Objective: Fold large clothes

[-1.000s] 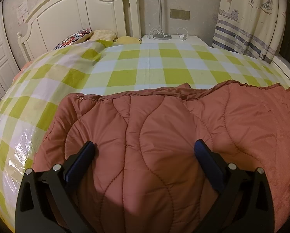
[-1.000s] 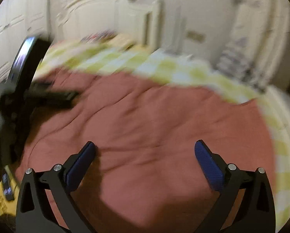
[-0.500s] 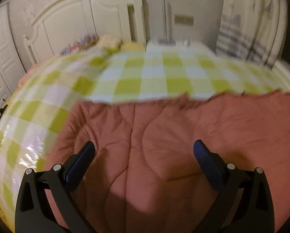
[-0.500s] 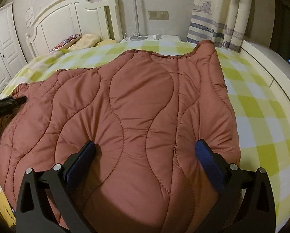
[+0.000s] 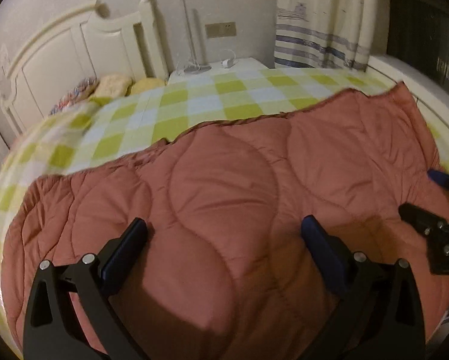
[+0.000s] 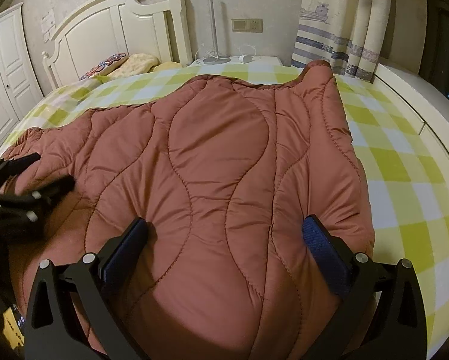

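Observation:
A large rust-red quilted cover point(image 5: 224, 198) lies spread on the bed; it also fills the right wrist view point(image 6: 218, 162). My left gripper point(image 5: 224, 234) is open and empty just above its near part. My right gripper point(image 6: 224, 234) is open and empty above the cover's near right part. The right gripper also shows at the right edge of the left wrist view point(image 5: 434, 204). The left gripper shows at the left edge of the right wrist view point(image 6: 29, 177).
The bed has a yellow-green checked sheet point(image 6: 398, 162). Pillows point(image 6: 125, 63) lie by the white headboard point(image 6: 116, 27). A white nightstand point(image 6: 242, 60) with cables and a striped curtain point(image 6: 341, 30) stand behind. A white wardrobe point(image 6: 5, 75) is at the left.
Both grippers stay open. The left view has swung right, so more of the cover's right side and the right gripper show. The right view has steadied over the cover.

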### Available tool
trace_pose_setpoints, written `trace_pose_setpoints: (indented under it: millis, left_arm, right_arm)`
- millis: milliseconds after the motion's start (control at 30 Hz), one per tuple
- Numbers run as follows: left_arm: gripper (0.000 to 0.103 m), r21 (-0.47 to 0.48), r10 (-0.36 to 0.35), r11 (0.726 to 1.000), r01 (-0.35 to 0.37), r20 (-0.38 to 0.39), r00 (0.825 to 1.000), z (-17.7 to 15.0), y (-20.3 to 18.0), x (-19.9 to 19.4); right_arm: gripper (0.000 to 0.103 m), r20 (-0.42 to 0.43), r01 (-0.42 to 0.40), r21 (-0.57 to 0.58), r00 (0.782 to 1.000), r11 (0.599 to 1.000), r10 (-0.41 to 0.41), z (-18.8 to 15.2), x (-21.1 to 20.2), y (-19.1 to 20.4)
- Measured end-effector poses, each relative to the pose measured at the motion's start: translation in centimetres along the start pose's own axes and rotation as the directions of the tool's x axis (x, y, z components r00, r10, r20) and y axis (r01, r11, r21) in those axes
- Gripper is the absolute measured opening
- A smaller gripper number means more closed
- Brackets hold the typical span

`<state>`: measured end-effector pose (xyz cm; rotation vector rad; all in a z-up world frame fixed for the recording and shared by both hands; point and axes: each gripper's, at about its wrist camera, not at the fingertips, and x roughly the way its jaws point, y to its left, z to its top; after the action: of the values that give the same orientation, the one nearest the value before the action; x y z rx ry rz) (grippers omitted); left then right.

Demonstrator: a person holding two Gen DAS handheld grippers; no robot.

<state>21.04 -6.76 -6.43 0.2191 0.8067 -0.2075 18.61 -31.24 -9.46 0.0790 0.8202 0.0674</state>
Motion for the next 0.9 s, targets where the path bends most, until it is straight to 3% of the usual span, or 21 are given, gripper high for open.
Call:
trace_pose_setpoints:
  millis: [67,133,200,300,333,400,433,567,667,700,800,900]
  left_arm:
    - [0.101,-0.015,-0.007,1.0,0.007,0.006,1.0,-0.2,1.1,-0.6]
    - [0.101,-0.1,-0.011,0.995,0.014,0.034,0.999,-0.2,4.1,-1.7]
    - [0.101,-0.182,0.031,0.983,-0.022,0.049,0.998,-0.3,7.7,-2.4]
    - [0.101,-0.294,0.083,0.952,-0.083,-0.011,0.996,-1.3,13.8,-1.0]
    - [0.101,-0.33,0.065,0.941,-0.071,-0.028,0.997,-1.8,15.5,-0.3]
    - [0.101,-0.432,-0.037,0.902,0.026,-0.017,0.999,-2.5,18.4,0.3]
    - [0.101,-0.443,-0.031,0.896,0.022,-0.011,0.999,-2.5,18.8,0.2]
    - [0.101,-0.383,0.028,0.923,-0.041,-0.041,0.999,-2.0,17.5,0.8]
    - [0.101,-0.401,0.003,0.916,-0.019,-0.038,0.999,-2.0,18.0,1.0]
    - [0.101,-0.407,-0.002,0.913,-0.012,-0.034,0.999,-2.4,18.2,0.7]
    - [0.101,-0.406,0.002,0.914,-0.015,-0.032,0.999,-2.7,18.2,0.5]
    - [0.101,-0.404,0.005,0.915,-0.019,-0.035,0.999,-2.7,18.1,0.5]
  right_arm:
    - [0.099,0.0,0.0,-0.001,1.0,1.0,0.0,0.0,0.0,0.0]
    - [0.099,0.002,-0.001,0.0,1.0,1.0,0.001,0.1,0.1,-0.1]
    - [0.099,0.001,-0.001,-0.001,1.0,1.0,0.001,0.0,0.1,-0.2]
    - [0.099,0.002,-0.002,-0.001,1.0,1.0,0.002,0.0,0.1,-0.2]
    - [0.099,0.002,-0.003,-0.002,1.0,1.0,0.003,0.0,0.1,-0.2]
    - [0.099,0.004,-0.004,-0.007,1.0,1.0,0.004,0.0,0.1,0.0]
    - [0.099,0.005,0.002,-0.01,1.0,1.0,-0.002,0.0,0.1,0.1]
    - [0.099,-0.007,-0.008,-0.001,1.0,1.0,0.008,0.1,0.1,0.0]
    - [0.098,-0.008,0.071,0.005,0.997,0.997,-0.071,0.7,-1.0,0.5]
    - [0.098,0.032,0.079,-0.002,0.996,0.997,-0.079,0.8,-2.0,1.6]
    - [0.098,0.117,0.001,-0.069,0.993,0.998,0.007,0.9,-4.2,5.2]
    - [0.098,0.113,-0.05,-0.21,0.991,0.976,0.075,0.8,-4.7,10.1]
